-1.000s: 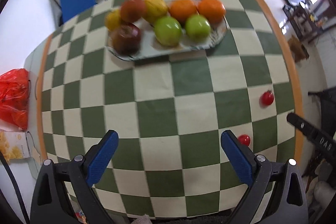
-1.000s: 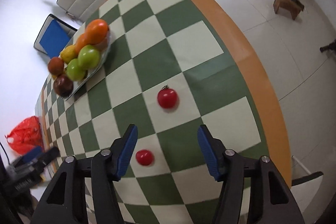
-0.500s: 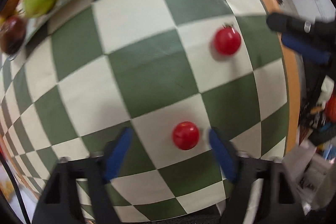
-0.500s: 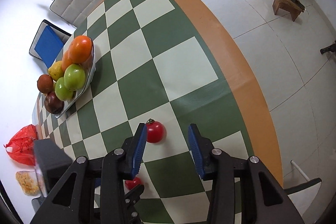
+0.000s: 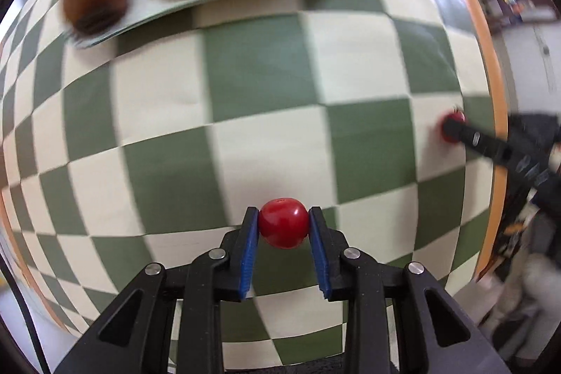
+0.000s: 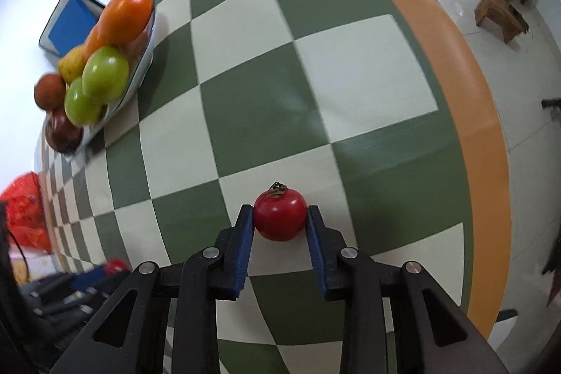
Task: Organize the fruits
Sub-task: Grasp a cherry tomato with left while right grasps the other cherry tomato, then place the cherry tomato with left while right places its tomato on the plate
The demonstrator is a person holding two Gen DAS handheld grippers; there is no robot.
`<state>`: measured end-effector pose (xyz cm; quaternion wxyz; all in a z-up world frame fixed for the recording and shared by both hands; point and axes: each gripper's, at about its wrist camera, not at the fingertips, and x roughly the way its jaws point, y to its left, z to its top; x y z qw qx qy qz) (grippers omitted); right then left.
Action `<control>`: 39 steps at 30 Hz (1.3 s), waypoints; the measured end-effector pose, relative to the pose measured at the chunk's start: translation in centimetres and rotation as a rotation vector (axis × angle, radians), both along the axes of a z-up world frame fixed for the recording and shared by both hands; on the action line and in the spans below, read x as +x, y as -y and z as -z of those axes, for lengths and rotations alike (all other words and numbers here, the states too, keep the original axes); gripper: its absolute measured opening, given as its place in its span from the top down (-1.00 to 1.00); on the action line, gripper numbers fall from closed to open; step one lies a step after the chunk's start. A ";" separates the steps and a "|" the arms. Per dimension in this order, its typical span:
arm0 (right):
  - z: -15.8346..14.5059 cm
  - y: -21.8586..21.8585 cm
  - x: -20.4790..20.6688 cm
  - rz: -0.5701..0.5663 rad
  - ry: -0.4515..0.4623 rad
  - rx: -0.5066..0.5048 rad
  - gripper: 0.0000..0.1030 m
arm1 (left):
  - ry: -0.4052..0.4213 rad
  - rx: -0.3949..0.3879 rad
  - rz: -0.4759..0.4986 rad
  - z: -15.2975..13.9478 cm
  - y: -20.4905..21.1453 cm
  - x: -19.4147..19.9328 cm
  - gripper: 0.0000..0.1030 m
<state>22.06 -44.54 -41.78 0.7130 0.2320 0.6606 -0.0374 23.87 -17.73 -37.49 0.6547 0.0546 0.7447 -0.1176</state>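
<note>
On the checkered bench point(image 6: 350, 65), the left gripper point(image 5: 283, 226) has its fingers closed against a smooth cherry tomato point(image 5: 283, 227). The right gripper point(image 6: 280, 221) pinches a stemmed tomato point(image 6: 279, 215); the fruit plate point(image 6: 138, 72) sits well apart.

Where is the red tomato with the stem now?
In the right wrist view, the stemmed tomato sits between the right gripper pads, on a cream square near the table's orange edge.

Both tongs: black plastic frames w/ silver screws point(image 5: 217, 254), blue ribbed pads point(image 6: 245, 247).
</note>
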 end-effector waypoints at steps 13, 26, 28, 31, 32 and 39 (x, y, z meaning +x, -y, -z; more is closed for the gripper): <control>-5.7 -6.1 5.6 -0.053 0.149 0.272 0.38 | 0.009 -0.265 -0.472 -4.2 -10.1 7.1 0.50; -3.5 -6.8 14.0 -0.148 0.131 0.161 0.38 | -0.061 -0.352 -0.599 -2.0 -8.6 14.5 0.50; -3.3 -6.6 14.4 -0.164 0.129 0.157 0.37 | -0.097 -0.376 -0.618 -1.5 -8.4 15.0 0.50; -3.1 -6.8 14.9 -0.185 0.129 0.140 0.37 | -0.140 -0.402 -0.642 -0.7 -8.0 15.0 0.49; -3.0 -6.9 14.9 -0.189 0.129 0.134 0.37 | -0.150 -0.409 -0.648 -0.5 -7.9 15.0 0.49; -2.2 -6.8 15.1 -0.188 0.113 0.156 0.32 | -0.208 -0.437 -0.695 0.4 -7.9 14.9 0.43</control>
